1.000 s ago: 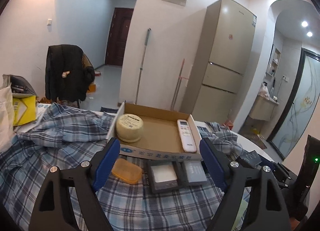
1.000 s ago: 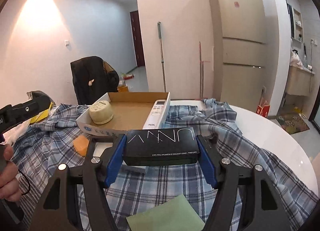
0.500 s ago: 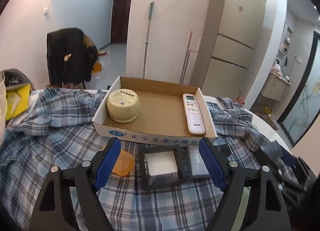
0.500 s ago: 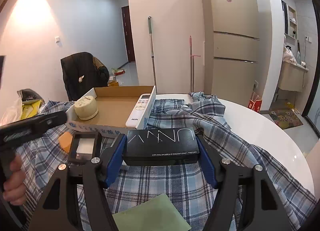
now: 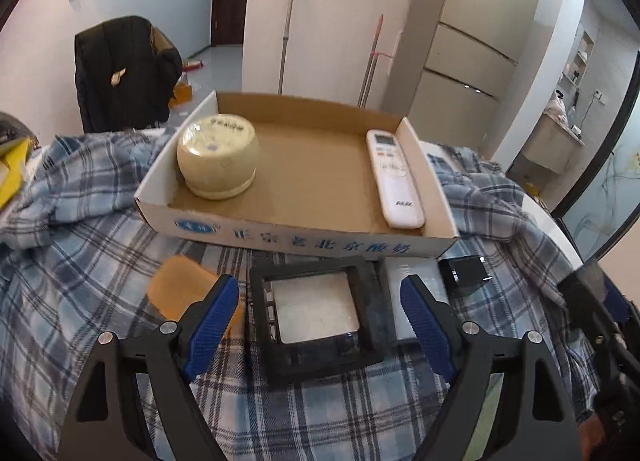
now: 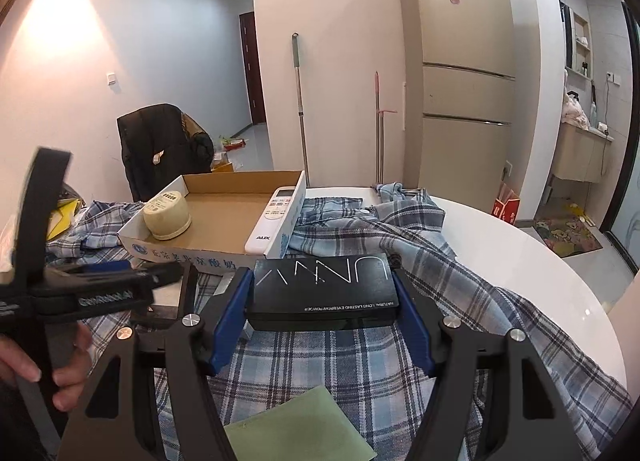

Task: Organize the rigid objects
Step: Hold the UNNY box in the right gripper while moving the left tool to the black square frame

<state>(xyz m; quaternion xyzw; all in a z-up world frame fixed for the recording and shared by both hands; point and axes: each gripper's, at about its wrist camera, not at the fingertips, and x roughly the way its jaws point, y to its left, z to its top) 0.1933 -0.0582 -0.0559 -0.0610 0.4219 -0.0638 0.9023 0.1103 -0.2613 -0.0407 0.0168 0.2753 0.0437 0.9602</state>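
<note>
Spread over the white table (image 6: 520,261): a blue checked cloth (image 5: 80,261), and on it a cardboard tray (image 5: 434,189) holding a cream round container (image 5: 218,155) at left and a white remote (image 5: 394,177) at right. Clamped flat in the right gripper (image 6: 322,301): a black box (image 6: 324,289), just before the tray. Just opened a little further, the left gripper (image 5: 320,317), jaws wide apart beside a black square frame (image 5: 316,317), not pressing it; beside it, an orange lid (image 5: 180,285).

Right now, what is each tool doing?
Left tool: open, black framed tray between its fingers, not gripped.
Right tool: closed on black UNNY box.
</note>
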